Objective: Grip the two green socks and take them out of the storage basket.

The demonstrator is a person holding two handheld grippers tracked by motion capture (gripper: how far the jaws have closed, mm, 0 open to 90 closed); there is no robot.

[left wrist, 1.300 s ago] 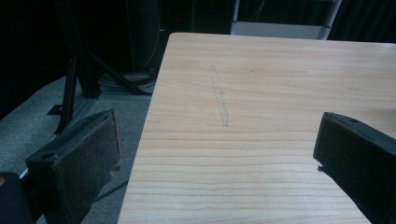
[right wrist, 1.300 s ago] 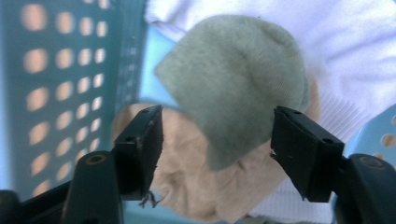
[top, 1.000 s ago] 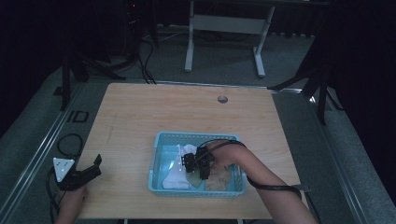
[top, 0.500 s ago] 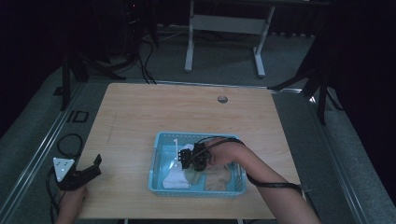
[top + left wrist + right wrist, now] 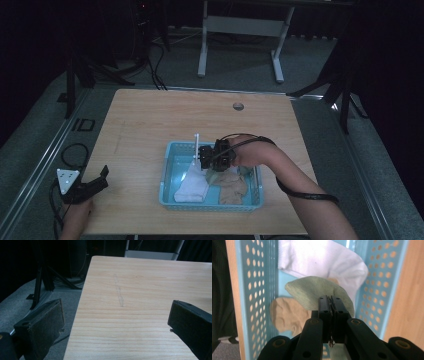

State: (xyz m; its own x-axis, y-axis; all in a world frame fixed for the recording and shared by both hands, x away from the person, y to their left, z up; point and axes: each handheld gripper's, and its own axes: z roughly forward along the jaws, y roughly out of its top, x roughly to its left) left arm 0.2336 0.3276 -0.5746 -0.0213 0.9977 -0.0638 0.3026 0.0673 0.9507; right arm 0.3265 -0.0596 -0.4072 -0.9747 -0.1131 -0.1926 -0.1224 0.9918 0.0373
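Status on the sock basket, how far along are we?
Done: nothing lies out on the table yet. In hand: the right gripper is shut on the green sock, raised over the blue basket. Left: the white sock and tan sock lie in the basket. The left gripper sits open at the table's near-left edge.

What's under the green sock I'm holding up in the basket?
Below the green sock, pinched in the right gripper, lie a white sock and a tan sock on the blue basket floor. The green sock hides where they meet.
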